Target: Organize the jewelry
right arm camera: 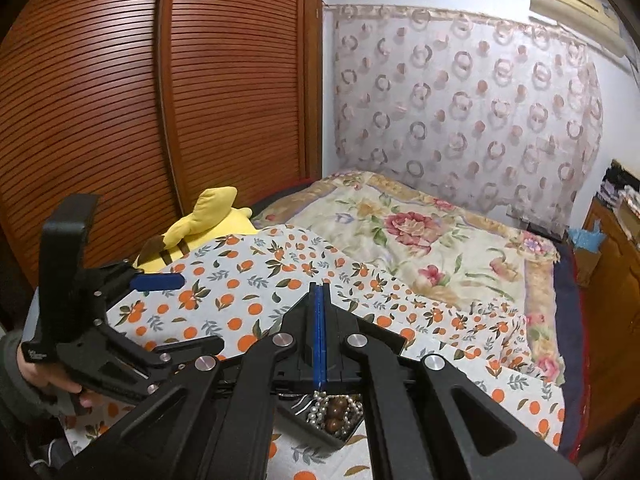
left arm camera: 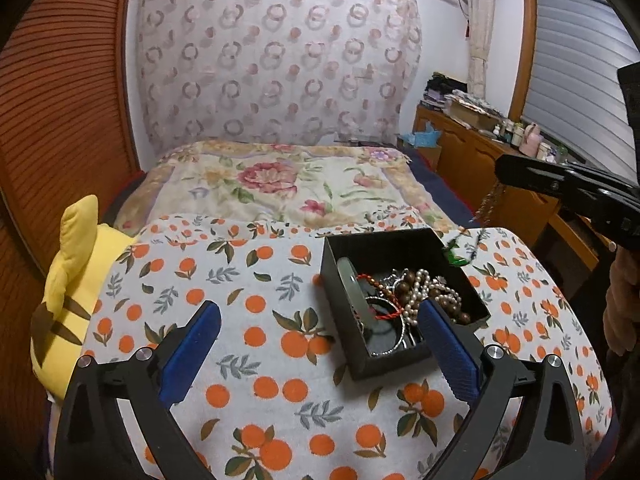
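Note:
A black open box [left arm camera: 340, 256] sits on an orange-print cloth [left arm camera: 248, 280] and holds a pale jade bangle [left arm camera: 352, 280], a red cord bracelet [left arm camera: 384, 308], pearl strands [left arm camera: 420, 288] and brown beads. My left gripper [left arm camera: 320, 320] is open, its right finger [left arm camera: 448, 344] over the box's near corner. My right gripper [left arm camera: 500, 168] is shut on a thin chain necklace [left arm camera: 488, 204] with a green pendant [left arm camera: 456, 252], hanging above the box's far right corner. In the right wrist view the right gripper [right arm camera: 320, 292] is shut; the box's beads [right arm camera: 332, 412] show below it.
A yellow plush toy [left arm camera: 68, 280] lies at the cloth's left edge. A floral blanket [left arm camera: 280, 184] covers the bed beyond. A wooden wardrobe [right arm camera: 120, 100] stands left; a cluttered wooden dresser [left arm camera: 480, 148] stands right. The left gripper [right arm camera: 156, 282] shows in the right wrist view.

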`<state>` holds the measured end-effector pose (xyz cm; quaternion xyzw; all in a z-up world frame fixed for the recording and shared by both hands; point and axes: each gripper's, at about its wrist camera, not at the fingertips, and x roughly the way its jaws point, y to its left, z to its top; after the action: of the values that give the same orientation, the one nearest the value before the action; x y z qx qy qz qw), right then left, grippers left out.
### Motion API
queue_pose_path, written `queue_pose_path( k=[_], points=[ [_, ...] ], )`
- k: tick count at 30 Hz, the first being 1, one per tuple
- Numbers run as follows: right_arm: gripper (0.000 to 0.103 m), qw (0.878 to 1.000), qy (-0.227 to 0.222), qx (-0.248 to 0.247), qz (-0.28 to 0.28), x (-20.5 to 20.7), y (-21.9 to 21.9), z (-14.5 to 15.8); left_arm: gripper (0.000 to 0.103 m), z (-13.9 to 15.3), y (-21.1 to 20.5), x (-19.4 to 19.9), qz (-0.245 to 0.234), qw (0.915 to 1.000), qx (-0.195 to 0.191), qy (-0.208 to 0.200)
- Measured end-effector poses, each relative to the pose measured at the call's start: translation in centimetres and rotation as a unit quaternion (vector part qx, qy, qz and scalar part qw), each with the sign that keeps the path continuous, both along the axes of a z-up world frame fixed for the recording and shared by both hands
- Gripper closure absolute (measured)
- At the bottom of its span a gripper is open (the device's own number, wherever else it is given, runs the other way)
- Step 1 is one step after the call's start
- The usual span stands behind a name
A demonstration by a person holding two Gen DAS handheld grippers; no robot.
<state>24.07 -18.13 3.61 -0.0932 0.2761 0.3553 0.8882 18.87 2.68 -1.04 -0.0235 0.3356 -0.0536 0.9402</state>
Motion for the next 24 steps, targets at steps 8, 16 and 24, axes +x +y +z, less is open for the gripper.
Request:
queue_pose_path(
  k=[8,16,24],
  points=[
    [0.059,0.999,0.041,-0.020,-0.031,1.3,1.1,-4.2,0.008,-0.3,0.1,-0.4,0.015,0.9998,0.014,0.001],
    [0.032,0.996,0.036,-0.005,-0.085,-2.1,-0.9,-5.4,0.008,0.2,-0.4,-3.8,0.025,0.9993,0.028,-0.008],
    [0.003,0.988,0.006,0.016,-0.153,-8.6,-4.1,-5.3,0.008,1.2,-1.8,-8.5,0.025,0.9986,0.034,-0.032]
  ],
)
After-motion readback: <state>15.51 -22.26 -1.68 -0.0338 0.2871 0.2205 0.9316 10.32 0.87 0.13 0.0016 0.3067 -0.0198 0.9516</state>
